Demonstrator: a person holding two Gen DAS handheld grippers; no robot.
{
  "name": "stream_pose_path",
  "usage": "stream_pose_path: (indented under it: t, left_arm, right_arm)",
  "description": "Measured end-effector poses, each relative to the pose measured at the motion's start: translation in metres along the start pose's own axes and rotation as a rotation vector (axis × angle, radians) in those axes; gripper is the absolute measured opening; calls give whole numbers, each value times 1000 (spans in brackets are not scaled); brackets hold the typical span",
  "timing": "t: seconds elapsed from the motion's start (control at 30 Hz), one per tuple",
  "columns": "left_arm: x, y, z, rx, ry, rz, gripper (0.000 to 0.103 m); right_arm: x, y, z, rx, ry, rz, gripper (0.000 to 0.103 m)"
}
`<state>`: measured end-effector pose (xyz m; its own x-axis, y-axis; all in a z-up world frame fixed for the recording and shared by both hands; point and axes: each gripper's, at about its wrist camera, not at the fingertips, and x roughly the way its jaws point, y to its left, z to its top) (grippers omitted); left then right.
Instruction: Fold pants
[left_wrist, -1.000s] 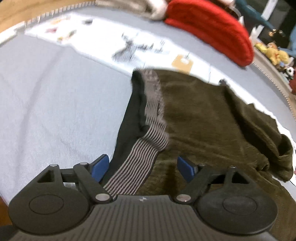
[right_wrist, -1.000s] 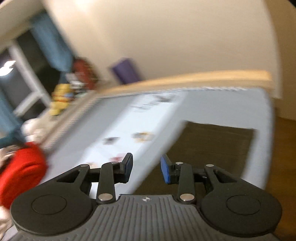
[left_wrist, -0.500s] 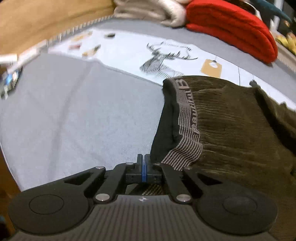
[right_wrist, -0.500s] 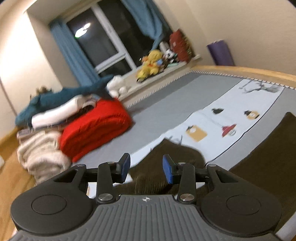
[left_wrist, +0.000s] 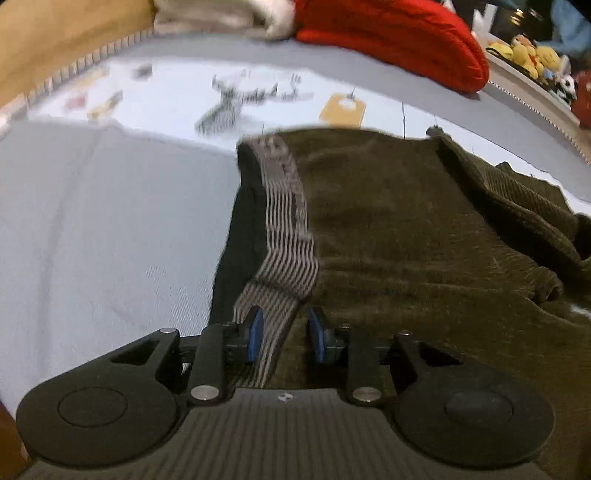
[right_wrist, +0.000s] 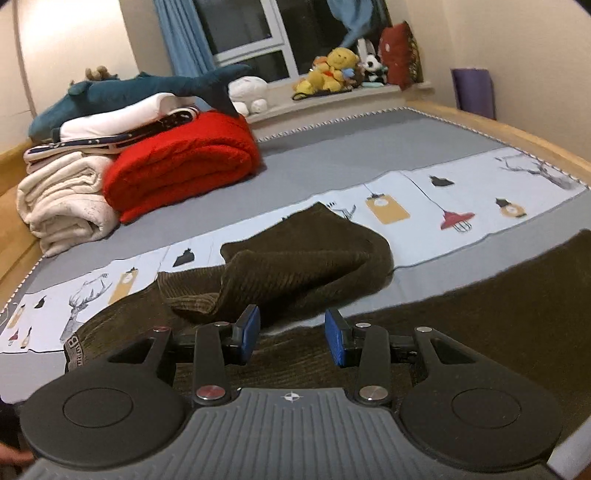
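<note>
Left gripper reopens; right gripper swings to the pants

The left gripper (left_wrist: 283, 339), clamped shut half a second ago, is opening astride the striped waistband (left_wrist: 286, 236). The right gripper (right_wrist: 291, 339), earlier facing the wall, now hovers over the pants (right_wrist: 295, 273).

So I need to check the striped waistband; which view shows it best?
The left wrist view: the striped waistband runs up from between the opening left gripper. The right wrist view catches only its end.

The striped waistband (right_wrist: 74, 350) of the pants (right_wrist: 306, 266), at eight o'clock in the right wrist view, bears lettering. Only a capital "B" reads; the rest is too blurred.
</note>
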<state>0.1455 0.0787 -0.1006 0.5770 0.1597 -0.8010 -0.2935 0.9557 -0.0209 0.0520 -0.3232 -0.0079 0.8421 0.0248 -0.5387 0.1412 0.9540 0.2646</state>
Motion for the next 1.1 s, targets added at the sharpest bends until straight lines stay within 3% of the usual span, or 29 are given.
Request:
stream_pose_path:
  t: [0.1,0.17,0.23,0.3,0.43,0.57,0.67,0.77,0.87,0.93,1.1]
  left_arm:
    - [-10,-10,-1,30,-98,-19,35]
    - [-10,-14,0,36,-118,-45,39]
    - [2,-13,-1,26,-63,-67,40]
    - [24,-15,-5,27,81,-82,40]
    - [16,-32,-10,129,38,-27,40]
    - [19,-32,-10,130,30,-24,41]
    - [17,-31,-11,125,29,-26,41]
    - [19,-30,-11,131,24,-26,41]
    - [22,-31,-11,139,18,-28,41]
    - [23,-33,-11,154,11,-26,41]
    - [25,-34,-11,164,-3,-28,41]
  right_arm:
    - [9,-8,-2,21,21,13,46]
    - [18,-14,-3,40,33,13,46]
    - [28,-18,-4,66,50,10,46]
    - [35,-23,-4,92,63,9,46]
    - [50,-35,12,109,63,19,46]
    - [75,-63,42,112,48,-8,33]
    - [103,-85,73,130,40,-36,35]
    - [146,-101,102,126,87,-46,36]
    - [197,-108,123,94,165,-60,43]
    - [232,-109,130,73,232,-56,48]
    - [298,-99,129,-48,334,-107,48]
